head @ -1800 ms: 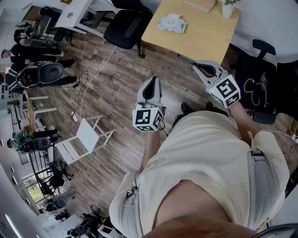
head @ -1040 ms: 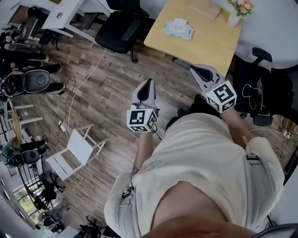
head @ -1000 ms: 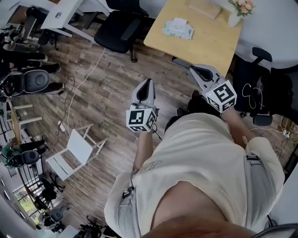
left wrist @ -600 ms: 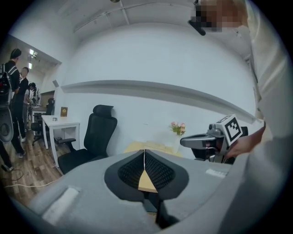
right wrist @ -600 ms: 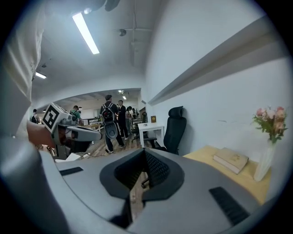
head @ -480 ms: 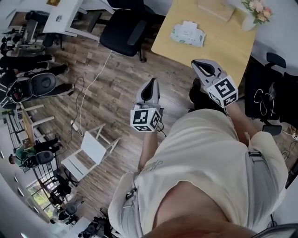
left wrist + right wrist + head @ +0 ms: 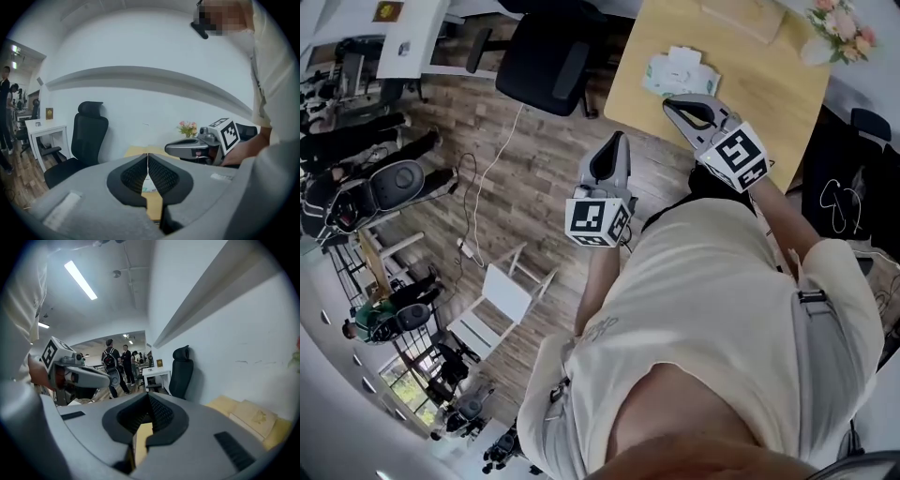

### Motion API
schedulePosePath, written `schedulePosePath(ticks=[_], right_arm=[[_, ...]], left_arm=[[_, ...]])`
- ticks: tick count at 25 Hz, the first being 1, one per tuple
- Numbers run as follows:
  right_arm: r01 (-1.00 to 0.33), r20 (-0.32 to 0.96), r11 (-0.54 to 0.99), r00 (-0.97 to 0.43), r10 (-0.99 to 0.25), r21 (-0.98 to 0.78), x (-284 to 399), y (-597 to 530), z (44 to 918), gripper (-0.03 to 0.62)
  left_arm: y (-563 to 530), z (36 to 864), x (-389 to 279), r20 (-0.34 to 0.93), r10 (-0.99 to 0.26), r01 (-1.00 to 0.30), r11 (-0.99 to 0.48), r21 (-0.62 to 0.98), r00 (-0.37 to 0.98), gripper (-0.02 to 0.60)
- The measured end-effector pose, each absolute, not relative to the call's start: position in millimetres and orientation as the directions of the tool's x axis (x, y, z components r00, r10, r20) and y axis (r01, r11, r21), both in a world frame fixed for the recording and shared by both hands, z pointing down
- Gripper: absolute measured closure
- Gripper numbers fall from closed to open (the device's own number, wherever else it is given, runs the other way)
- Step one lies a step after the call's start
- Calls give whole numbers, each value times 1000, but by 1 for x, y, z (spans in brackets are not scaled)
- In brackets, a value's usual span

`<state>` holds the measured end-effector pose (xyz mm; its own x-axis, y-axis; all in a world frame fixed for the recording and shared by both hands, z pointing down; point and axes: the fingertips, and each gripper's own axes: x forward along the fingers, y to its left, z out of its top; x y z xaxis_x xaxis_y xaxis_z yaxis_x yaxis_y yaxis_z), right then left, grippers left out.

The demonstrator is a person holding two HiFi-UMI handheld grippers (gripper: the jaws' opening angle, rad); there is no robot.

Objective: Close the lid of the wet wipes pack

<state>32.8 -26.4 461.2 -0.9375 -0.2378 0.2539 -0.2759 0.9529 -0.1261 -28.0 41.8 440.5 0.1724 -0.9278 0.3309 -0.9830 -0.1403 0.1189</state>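
Note:
The wet wipes pack (image 7: 680,73), pale green with a white lid that looks raised, lies near the left end of the wooden table (image 7: 769,70). In the head view my right gripper (image 7: 670,103) is shut and empty. Its tips reach the table's near edge, just short of the pack. My left gripper (image 7: 619,139) is also shut and empty, held over the wood floor left of the table. The left gripper view shows its closed jaws pointing at the table (image 7: 136,151), with the right gripper (image 7: 187,147) alongside. In the right gripper view the pack is hidden.
A black office chair (image 7: 548,61) stands left of the table. A flower vase (image 7: 839,23) and a tan box (image 7: 759,14) sit at the table's far side. A white folding chair (image 7: 502,291) and a cable (image 7: 487,178) lie on the floor. People (image 7: 356,141) stand far left.
The person has stepped toward the table. The right gripper has swung left and forward to the table's edge near the pack. The left gripper stays shut over the floor.

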Motion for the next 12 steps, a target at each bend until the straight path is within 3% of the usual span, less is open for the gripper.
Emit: schedulePosePath(ticks=[7,12], right_arm=[[-328,281,936,-917,-282,-130,18,-57,465,592],[-431,318,896,-869,-380,-105,11,-69,461,592]], left_arm=[[2,444,-49,342,-912,-973,-199,115,227,565],[-25,448,-67,322,-884,-940,-312,138,340,565]])
